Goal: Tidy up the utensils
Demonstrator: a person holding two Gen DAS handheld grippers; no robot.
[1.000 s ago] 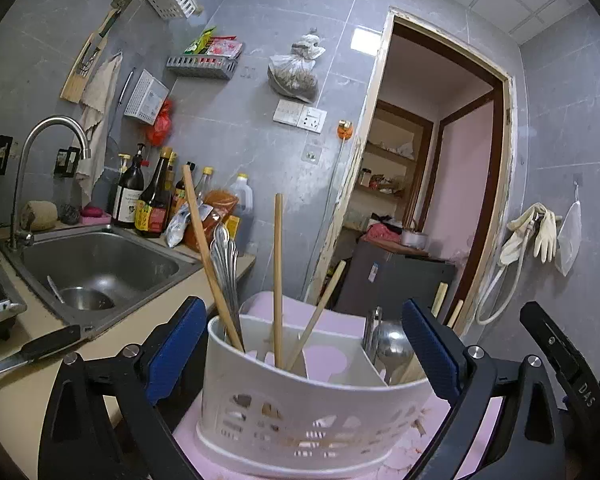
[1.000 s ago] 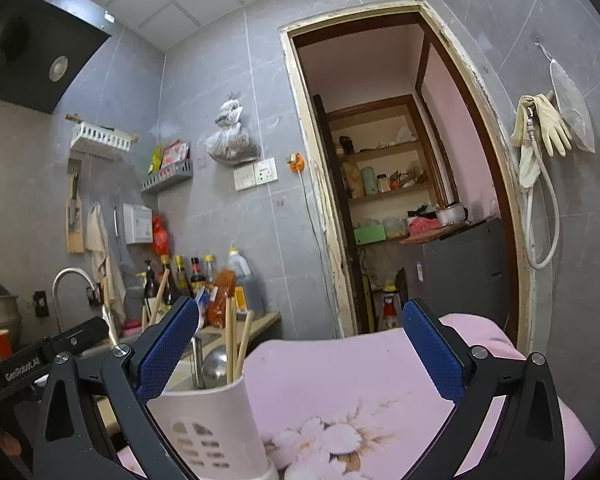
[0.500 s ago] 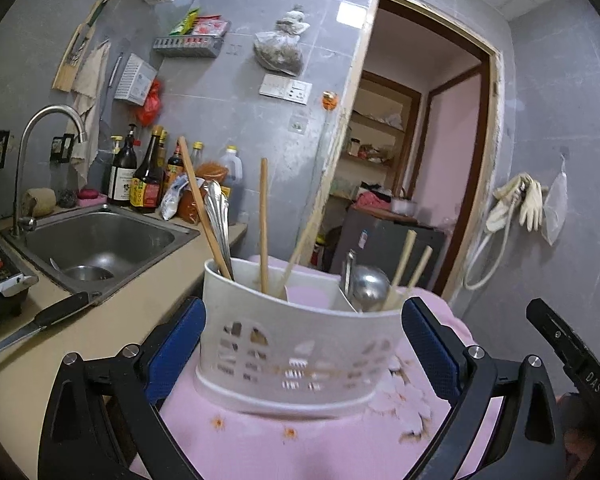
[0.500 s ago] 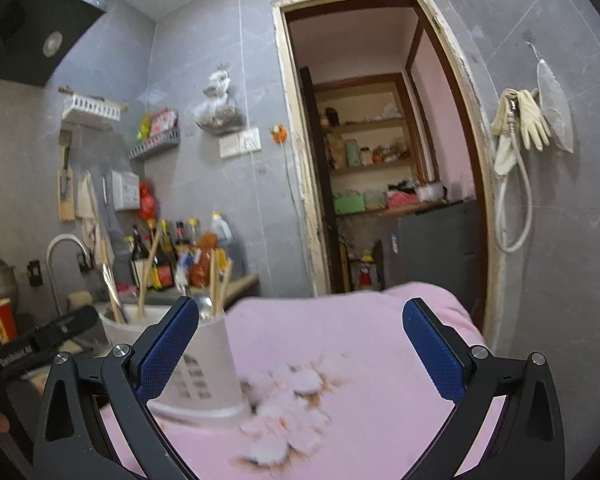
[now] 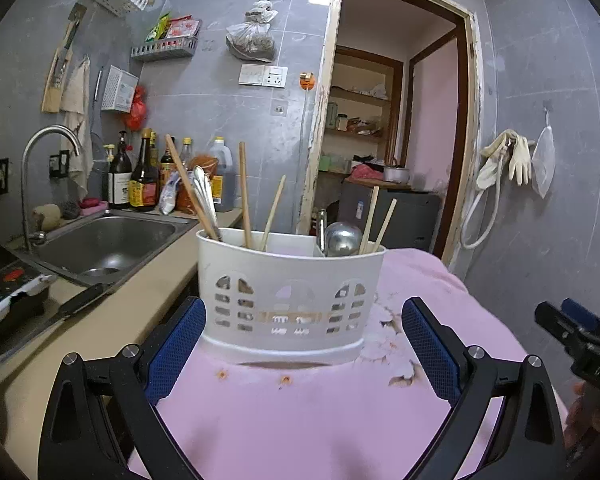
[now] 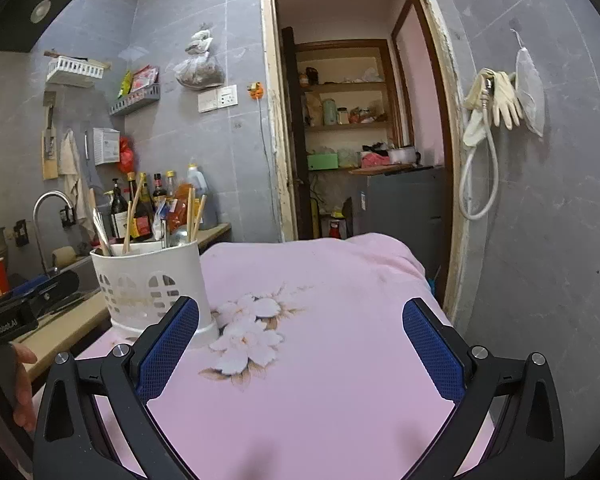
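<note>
White plastic utensil holder (image 5: 290,300) upright on a pink flowered cloth (image 5: 300,412), close to the cloth's left edge and beside the beige kitchen desk (image 5: 112,320). Left compartment of the holder: three wooden chopsticks (image 5: 244,196) leaning at different angles, plus metal handles (image 5: 204,196). Right compartment: a metal ladle (image 5: 342,238), bowl up, and two more chopsticks (image 5: 374,220). Left tool (image 5: 302,344) low over the cloth just in front of the holder, blue-padded fingers (image 5: 178,344) spread wide to either side of its base, touching nothing. Right tool (image 6: 300,348) further right over the bare cloth, likewise spread wide and empty, its left finger (image 6: 166,346) overlapping the holder's lower corner in the right wrist view; contact there impossible to tell. Holder (image 6: 152,284) at the left of that view, next to a printed white flower (image 6: 248,332). Part of a hand (image 6: 20,384) gripping the left handle at the frame's edge. Behind: a steel sink (image 5: 104,244) with tap (image 5: 44,160), a black-handled knife (image 5: 76,304) on the desk, sauce bottles (image 5: 142,176) along the grey tiled wall, an open doorway (image 5: 396,120), rubber gloves (image 5: 516,160) on a hook.
</note>
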